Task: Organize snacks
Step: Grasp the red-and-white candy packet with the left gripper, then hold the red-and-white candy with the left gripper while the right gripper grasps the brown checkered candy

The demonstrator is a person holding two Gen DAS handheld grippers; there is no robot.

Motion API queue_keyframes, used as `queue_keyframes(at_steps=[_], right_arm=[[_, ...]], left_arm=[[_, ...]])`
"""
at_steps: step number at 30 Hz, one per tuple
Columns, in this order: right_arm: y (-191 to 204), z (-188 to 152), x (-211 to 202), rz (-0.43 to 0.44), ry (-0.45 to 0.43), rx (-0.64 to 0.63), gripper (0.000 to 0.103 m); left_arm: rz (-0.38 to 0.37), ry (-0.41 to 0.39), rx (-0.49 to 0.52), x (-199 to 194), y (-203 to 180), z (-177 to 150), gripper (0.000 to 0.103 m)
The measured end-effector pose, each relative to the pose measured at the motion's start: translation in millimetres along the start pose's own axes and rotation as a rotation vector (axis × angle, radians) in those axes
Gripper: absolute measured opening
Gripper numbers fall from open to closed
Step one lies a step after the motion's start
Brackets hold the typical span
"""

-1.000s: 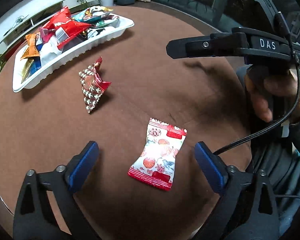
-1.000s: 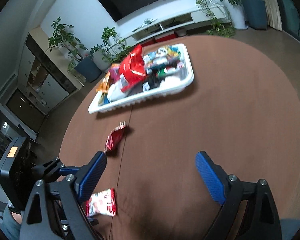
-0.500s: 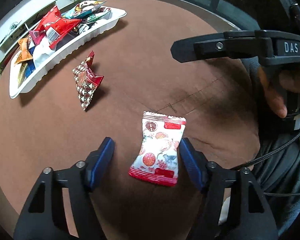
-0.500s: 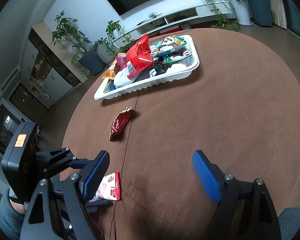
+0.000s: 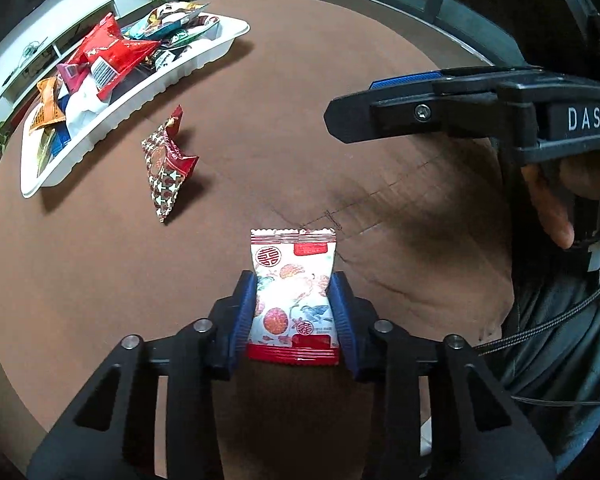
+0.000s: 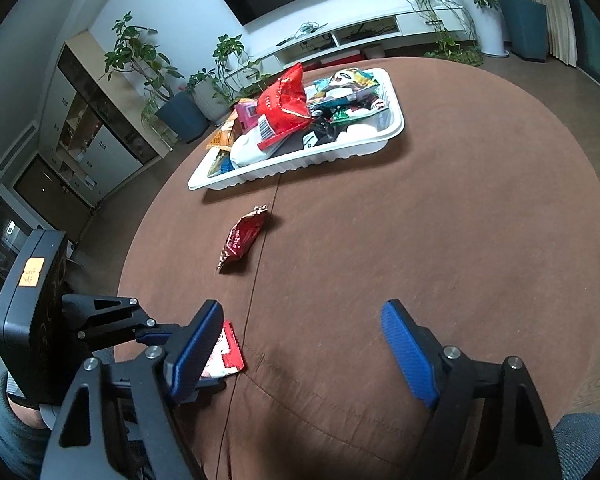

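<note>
A white and red snack packet [image 5: 294, 304] lies on the brown round table [image 5: 292, 92], near its front edge. My left gripper [image 5: 294, 280] points steeply down over it, jaws closing, and both blue pads touch the packet's long sides. In the right wrist view the packet's red end [image 6: 226, 354] peeks out behind my right gripper's left finger. My right gripper [image 6: 304, 344] hovers to the right, jaws wide but closing slightly, nothing between them. One of its fingers [image 5: 380, 116] shows side-on in the left wrist view.
A dark red patterned packet [image 5: 166, 168] lies loose mid-table, between me and a white tray [image 5: 204, 60] piled with several snack bags at the far left. A hand [image 5: 560, 200] holds the right gripper. Plants, a cabinet and a TV stand beyond the table.
My left gripper's jaws have come in from wide apart to both sides of the white and red packet, which has straightened between them. The right gripper has barely moved, its jaws slightly narrower.
</note>
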State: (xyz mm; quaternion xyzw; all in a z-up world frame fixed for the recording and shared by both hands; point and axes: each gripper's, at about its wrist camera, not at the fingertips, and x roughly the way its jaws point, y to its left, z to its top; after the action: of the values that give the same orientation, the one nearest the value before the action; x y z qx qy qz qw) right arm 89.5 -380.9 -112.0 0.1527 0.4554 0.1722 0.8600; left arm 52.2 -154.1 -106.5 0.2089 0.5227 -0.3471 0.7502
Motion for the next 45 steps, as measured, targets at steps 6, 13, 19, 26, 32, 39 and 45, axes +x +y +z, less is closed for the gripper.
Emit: queue_keyframes(at_steps=[6,13,19,26,32,39,45], right_arm=[[5,0,-1,0.000,0.005,-0.014,0.084],[21,4,11,0.006,0.028,-0.043,0.084],[43,18,36,0.051,0.066,-0.052,0.079],[60,46,76,0.036,0.123,-0.019,0.070],[63,56,102,-0.011,0.158,-0.004,0.066],[72,60,107,-0.060,0.163,-0.061,0.047],[74,59,108,-0.086,0.162,-0.105,0.022]], left_arm=[[-0.021,-0.037,-0.074,-6,8,-8,0.033],[-0.059,-0.114,-0.220,-22,32,-31,0.032],[-0.078,-0.182,-0.376,-39,61,-62,0.032],[-0.081,-0.235,-0.454,-52,80,-81,0.032],[-0.090,-0.253,-0.470,-56,85,-85,0.032],[-0.094,-0.262,-0.481,-57,86,-89,0.032],[-0.096,-0.263,-0.484,-55,86,-88,0.032]])
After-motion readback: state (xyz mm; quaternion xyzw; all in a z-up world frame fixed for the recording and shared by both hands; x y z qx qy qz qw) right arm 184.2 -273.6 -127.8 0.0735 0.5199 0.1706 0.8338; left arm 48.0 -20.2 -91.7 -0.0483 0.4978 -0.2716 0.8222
